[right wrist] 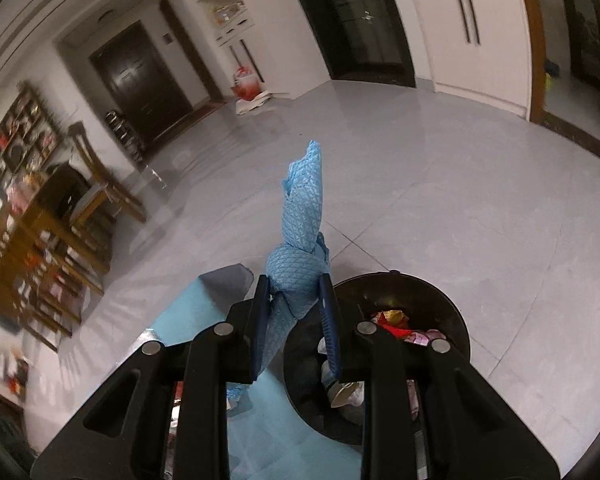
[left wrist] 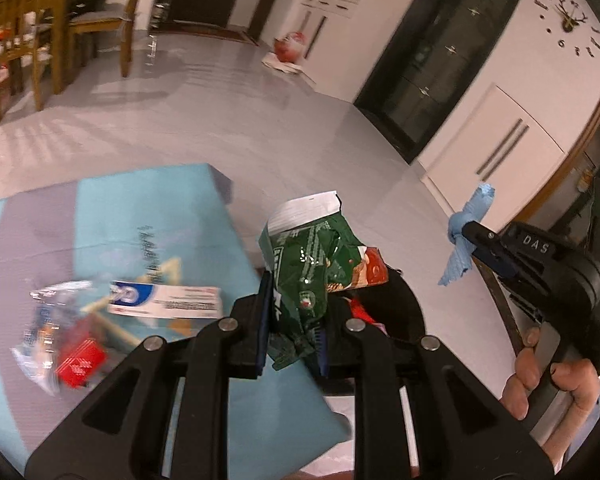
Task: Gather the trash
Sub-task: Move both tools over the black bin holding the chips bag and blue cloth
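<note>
My left gripper (left wrist: 294,312) is shut on a crumpled green snack wrapper (left wrist: 304,264), held just over the near rim of a round black trash bin (left wrist: 404,312). My right gripper (right wrist: 294,304) is shut on a knotted blue cloth (right wrist: 304,232) that sticks up between its fingers. That gripper (left wrist: 466,232) also shows at the right of the left wrist view, with a hand (left wrist: 548,380) on its grip and the cloth (left wrist: 466,216) at its tip. The trash bin (right wrist: 444,300) lies just right of and below the right gripper, with wrappers inside.
A low table with a teal and grey top (left wrist: 148,208) holds a white and blue box (left wrist: 168,300), a clear plastic bag (left wrist: 48,320) and a red packet (left wrist: 80,362). Wooden chairs (left wrist: 32,40) stand at the far left; a red bag (left wrist: 290,46) sits by the far wall.
</note>
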{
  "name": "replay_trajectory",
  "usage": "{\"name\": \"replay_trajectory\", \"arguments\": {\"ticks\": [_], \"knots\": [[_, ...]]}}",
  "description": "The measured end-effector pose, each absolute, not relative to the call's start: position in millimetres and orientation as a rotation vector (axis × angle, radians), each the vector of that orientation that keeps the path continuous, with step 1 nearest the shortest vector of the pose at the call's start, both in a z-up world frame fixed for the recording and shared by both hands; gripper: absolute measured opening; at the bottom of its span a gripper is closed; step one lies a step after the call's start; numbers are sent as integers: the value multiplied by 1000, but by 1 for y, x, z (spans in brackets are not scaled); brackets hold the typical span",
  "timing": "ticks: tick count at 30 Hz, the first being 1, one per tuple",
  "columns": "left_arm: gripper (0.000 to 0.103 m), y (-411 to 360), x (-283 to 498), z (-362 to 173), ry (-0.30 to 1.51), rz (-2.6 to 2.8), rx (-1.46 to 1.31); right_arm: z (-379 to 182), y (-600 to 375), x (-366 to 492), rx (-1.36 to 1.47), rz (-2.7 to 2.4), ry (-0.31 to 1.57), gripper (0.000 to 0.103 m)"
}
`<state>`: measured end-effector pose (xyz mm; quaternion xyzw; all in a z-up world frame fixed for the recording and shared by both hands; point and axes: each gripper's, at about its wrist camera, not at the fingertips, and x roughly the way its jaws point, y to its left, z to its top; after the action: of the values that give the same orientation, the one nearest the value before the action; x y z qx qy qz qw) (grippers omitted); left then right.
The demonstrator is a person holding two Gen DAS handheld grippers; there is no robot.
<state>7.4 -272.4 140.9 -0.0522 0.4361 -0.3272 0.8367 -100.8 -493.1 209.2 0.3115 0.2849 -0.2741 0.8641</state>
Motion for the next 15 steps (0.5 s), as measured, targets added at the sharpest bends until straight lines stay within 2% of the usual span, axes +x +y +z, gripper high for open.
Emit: {"name": "replay_trajectory", "arguments": {"ticks": [15], "knots": [[20,-356,10,98,1012,-767,6,191,-522,-107,623,-672,721,26]]}}
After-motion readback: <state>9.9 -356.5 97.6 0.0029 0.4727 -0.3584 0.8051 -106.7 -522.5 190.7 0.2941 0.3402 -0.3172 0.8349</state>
